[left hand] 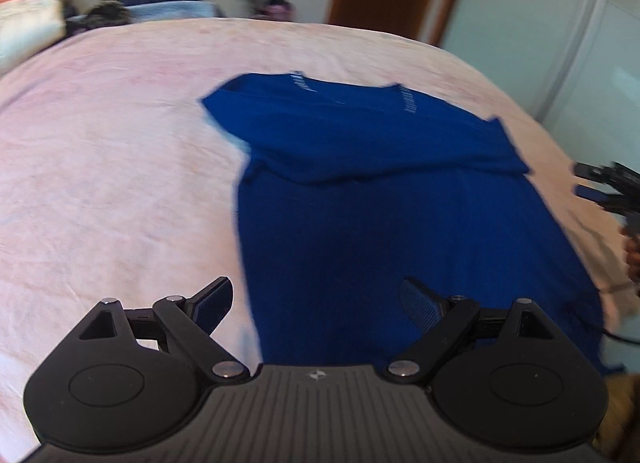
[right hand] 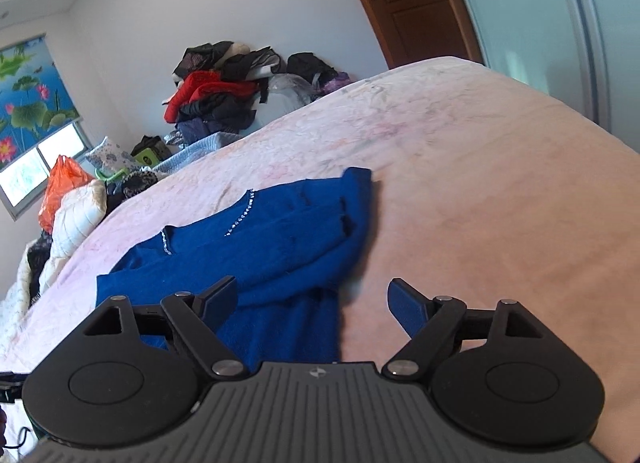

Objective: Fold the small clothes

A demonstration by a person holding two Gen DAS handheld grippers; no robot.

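Blue knit, the top (left hand: 392,199) lies flat on the pink bed cover (left hand: 120,143), a little toward the side of the door (right hand: 416,3). Its sleeves are already turned in across the chest, one over the other, so I judge the first folds as done. The lower body part is not folded yet; it is spread long toward me. What is left, I think, is to bring the hem up to the collar, maybe once more after that, and to smooth it.

My left gripper (left hand: 320,303) is spread wide above the hem and holds nothing; the cloth is only under it, not between the pads. My right gripper (right hand: 312,299) also stands wide open and empty, over the right edge of the top, half over bare cover. In the left view I see it at the far right, apart from the cloth.

Farther away a pile of other clothes (right hand: 224,79) waits by the wall, so more pieces can remain.
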